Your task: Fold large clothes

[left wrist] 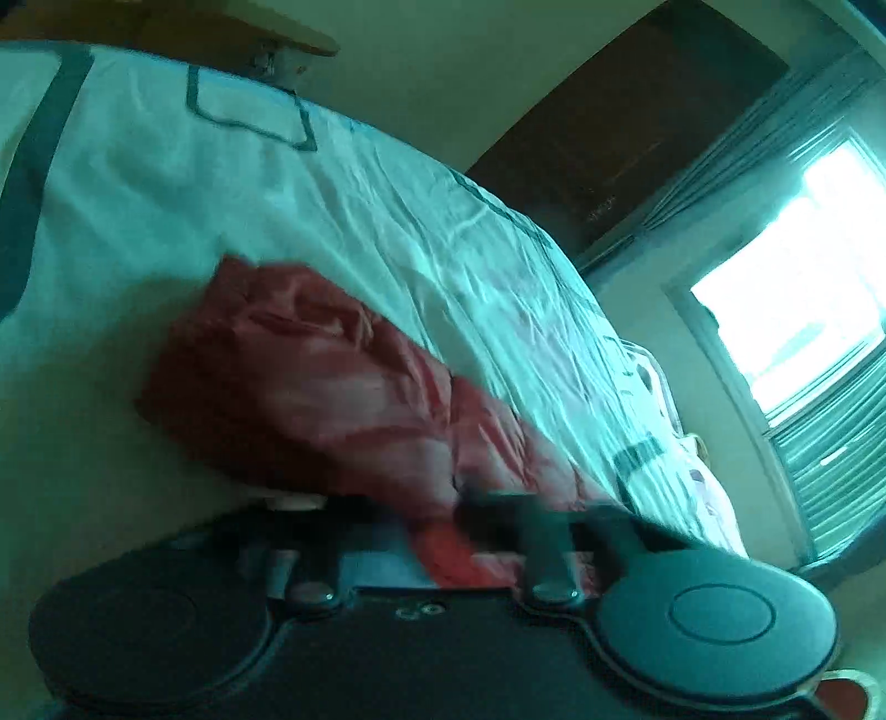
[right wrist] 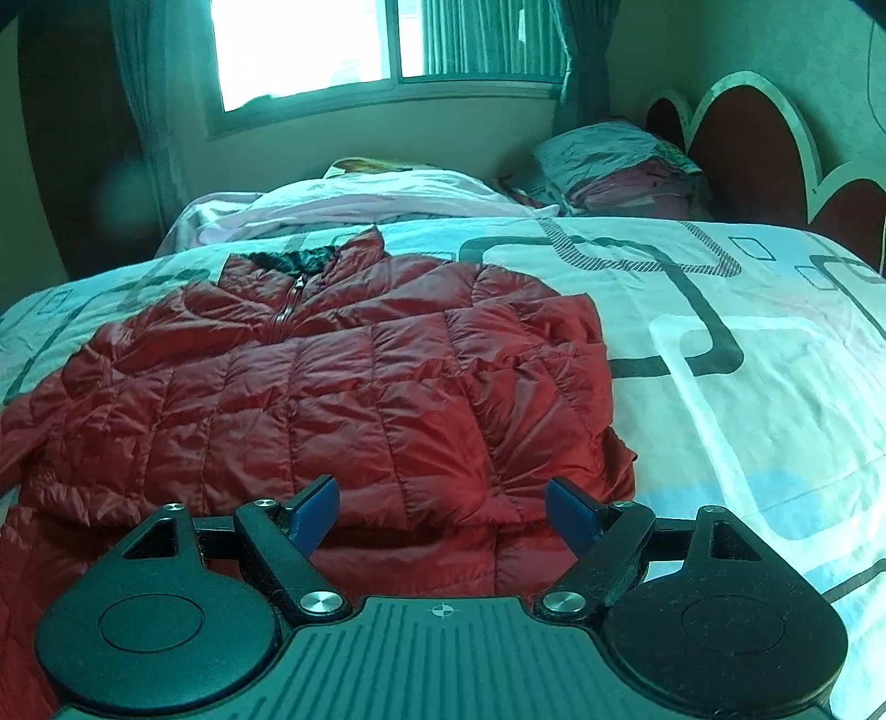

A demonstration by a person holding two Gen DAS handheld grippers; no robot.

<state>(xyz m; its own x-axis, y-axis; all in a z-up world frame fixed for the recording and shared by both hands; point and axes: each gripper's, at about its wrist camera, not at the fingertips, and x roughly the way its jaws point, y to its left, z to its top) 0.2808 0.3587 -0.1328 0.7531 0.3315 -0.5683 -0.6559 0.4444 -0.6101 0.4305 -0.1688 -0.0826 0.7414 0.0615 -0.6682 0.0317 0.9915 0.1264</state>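
Jaws of the right gripper [right wrist: 443, 518] stand wide apart, blue pads [right wrist: 318, 512] showing, with nothing pressed between them. Red quilted jacket [right wrist: 332, 387] lies just ahead of and below them, its lower hem under the gap between the pads, though touch cannot be told. The jacket is spread flat, front up, on the bedspread [right wrist: 720, 332], its zipper partly done up and its collar pointing away toward the window [right wrist: 310, 50]. Pillows [right wrist: 614, 166] and a headboard [right wrist: 747, 144] sit beyond the jacket to the right.

The left gripper [left wrist: 498, 531] is blurred in its own view; its jaws are closed, and red jacket fabric [left wrist: 332, 376] bunches right at them, apparently pinched. From there the jacket runs up across the bedspread [left wrist: 387, 221], away from the gripper.

No brand, label or readable writing shows anywhere.
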